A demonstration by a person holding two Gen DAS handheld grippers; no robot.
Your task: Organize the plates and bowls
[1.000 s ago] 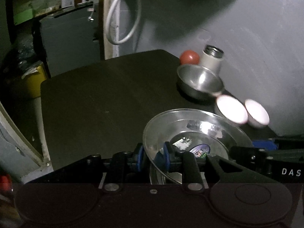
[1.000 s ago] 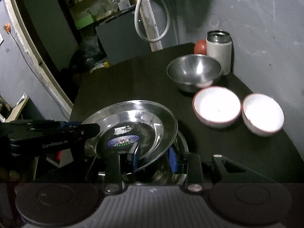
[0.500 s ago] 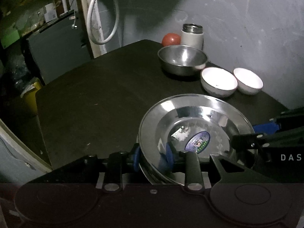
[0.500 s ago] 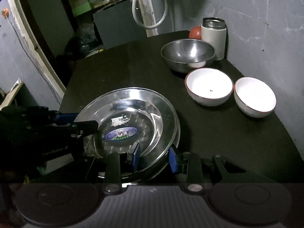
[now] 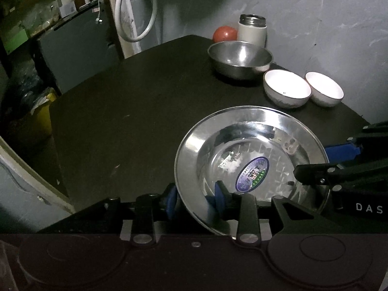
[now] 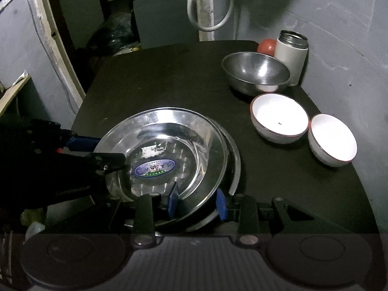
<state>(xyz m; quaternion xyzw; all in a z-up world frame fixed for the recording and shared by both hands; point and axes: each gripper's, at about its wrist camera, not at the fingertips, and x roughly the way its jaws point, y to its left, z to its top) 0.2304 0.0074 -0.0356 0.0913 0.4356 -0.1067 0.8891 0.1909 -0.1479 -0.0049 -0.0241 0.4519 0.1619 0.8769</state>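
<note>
The dark table (image 5: 116, 111) lay bare from 9 to 12 o'clock, its edges dropping to cluttered floor; a grey wall (image 5: 315, 24) closed 1 to 3 o'clock; the steel plate (image 6: 169, 135) sat at 6 o'clock atop another plate (image 6: 234, 167); the left gripper (image 5: 194, 197) and right gripper (image 6: 197, 200) each straddled its rim, fingers apart.

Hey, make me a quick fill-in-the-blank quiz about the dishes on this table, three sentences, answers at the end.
1. The number of white bowls beside the steel bowl is ____.
2. The steel plate with the oval sticker sits on top of another ____.
3. The left gripper and right gripper both straddle the plate's ____.

Answers: two; plate; rim
</note>
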